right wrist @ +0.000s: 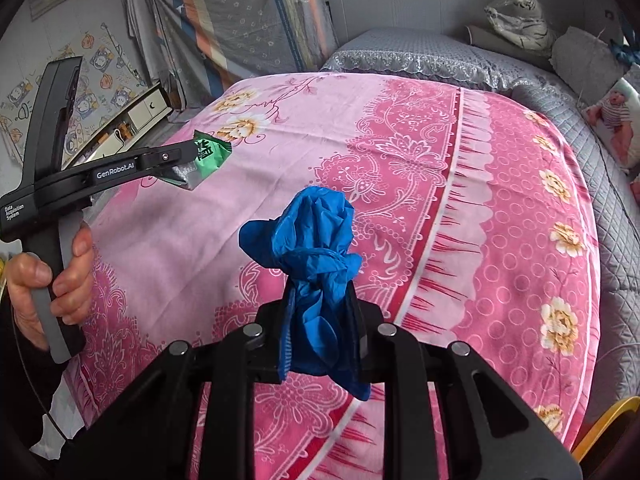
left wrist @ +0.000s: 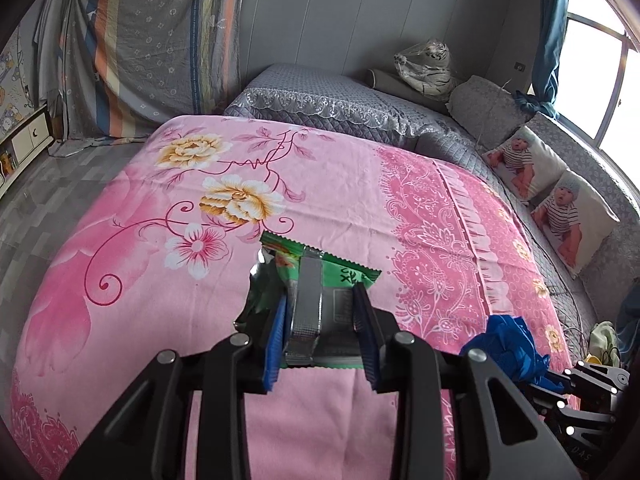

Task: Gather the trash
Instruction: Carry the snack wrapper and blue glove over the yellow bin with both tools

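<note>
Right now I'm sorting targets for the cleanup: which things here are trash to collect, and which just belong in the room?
Trash, both already held in the jaws:
green wrapper
blue glove

Just lying about:
pink sheet
baby pillows
toy tiger
grey quilt

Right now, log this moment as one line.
left tool: shut on green snack wrapper | right tool: shut on blue glove | both above pink bedspread

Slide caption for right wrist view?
Right gripper clamps crumpled blue glove; left gripper holds green foil wrapper.
</note>
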Demonstrator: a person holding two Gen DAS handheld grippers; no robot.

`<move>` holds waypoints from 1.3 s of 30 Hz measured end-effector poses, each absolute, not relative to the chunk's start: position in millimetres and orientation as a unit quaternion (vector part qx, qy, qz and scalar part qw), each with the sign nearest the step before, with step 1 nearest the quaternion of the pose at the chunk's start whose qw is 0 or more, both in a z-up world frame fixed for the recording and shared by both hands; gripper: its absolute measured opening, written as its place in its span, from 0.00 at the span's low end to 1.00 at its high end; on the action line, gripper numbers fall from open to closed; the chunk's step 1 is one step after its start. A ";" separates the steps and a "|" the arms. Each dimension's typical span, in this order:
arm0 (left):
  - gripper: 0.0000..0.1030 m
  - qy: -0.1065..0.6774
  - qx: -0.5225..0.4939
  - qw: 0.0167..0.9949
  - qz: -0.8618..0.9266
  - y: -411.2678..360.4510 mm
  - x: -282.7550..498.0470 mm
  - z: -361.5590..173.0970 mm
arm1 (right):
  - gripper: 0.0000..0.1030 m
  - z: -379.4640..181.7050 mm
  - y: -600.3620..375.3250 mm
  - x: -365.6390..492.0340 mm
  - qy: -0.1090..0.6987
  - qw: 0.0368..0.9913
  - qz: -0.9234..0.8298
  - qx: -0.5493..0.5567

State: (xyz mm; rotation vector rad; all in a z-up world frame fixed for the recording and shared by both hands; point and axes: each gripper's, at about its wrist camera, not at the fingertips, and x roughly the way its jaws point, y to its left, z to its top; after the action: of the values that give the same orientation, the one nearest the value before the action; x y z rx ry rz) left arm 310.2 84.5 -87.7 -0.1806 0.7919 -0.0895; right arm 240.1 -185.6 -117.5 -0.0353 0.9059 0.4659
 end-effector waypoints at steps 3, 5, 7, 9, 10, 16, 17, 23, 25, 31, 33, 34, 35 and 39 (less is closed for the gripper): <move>0.29 0.375 -0.084 0.921 -0.058 74.2 297.0 -76.1 | 0.19 -111.3 -200.5 229.3 0.425 0.880 0.214 -0.006; 0.29 0.368 -0.079 0.924 -0.066 65.5 287.9 -68.2 | 0.19 -107.7 -212.2 221.1 0.420 0.884 0.205 0.002; 0.29 0.361 -0.071 0.927 -0.075 54.7 277.8 -60.1 | 0.19 -104.8 -224.3 212.4 0.416 0.888 0.196 0.010; 0.29 0.355 -0.068 0.928 -0.091 43.7 268.7 -53.3 | 0.19 -101.7 -237.7 204.7 0.411 0.893 0.184 0.019; 0.29 0.352 -0.065 0.928 -0.098 37.3 264.3 -50.0 | 0.19 -99.8 -244.3 201.7 0.409 0.894 0.179 0.024; 0.29 0.333 -0.046 0.932 -0.139 1.3 240.5 -31.4 | 0.19 -93.7 -278.5 182.9 0.392 0.907 0.148 0.052; 0.29 0.331 -0.045 0.931 -0.148 -4.7 236.9 -28.4 | 0.19 -92.5 -283.6 179.1 0.388 0.909 0.143 0.055; 0.29 0.316 -0.030 0.928 -0.193 -40.1 215.1 -13.2 | 0.19 -85.7 -317.6 158.7 0.371 0.919 0.114 0.074; 0.29 0.311 -0.024 0.927 -0.208 -51.5 208.6 -8.8 | 0.19 -83.6 -328.7 153.0 0.366 0.921 0.104 0.081; 0.29 0.298 -0.007 0.923 -0.244 -81.5 192.5 1.5 | 0.19 -78.4 -360.1 137.5 0.349 0.929 0.072 0.097; 0.29 0.292 0.002 0.922 -0.253 -91.3 187.7 4.7 | 0.19 -76.6 -370.1 132.1 0.344 0.932 0.061 0.100; 0.29 0.290 0.006 0.922 -0.257 -96.0 185.3 5.8 | 0.19 -75.8 -374.9 130.1 0.341 0.933 0.056 0.102; 0.29 0.288 0.009 0.921 -0.261 -100.1 184.4 6.4 | 0.19 -74.9 -379.6 127.7 0.339 0.934 0.051 0.103; 0.29 0.287 0.020 0.916 -0.278 -118.1 179.7 8.0 | 0.19 -73.6 -398.2 118.4 0.331 0.936 0.033 0.112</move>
State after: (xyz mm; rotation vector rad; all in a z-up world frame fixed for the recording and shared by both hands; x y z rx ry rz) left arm 179.7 -118.1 8.0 0.0407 0.5909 -0.5730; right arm 118.4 -398.2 -73.6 0.2298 0.6755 0.0678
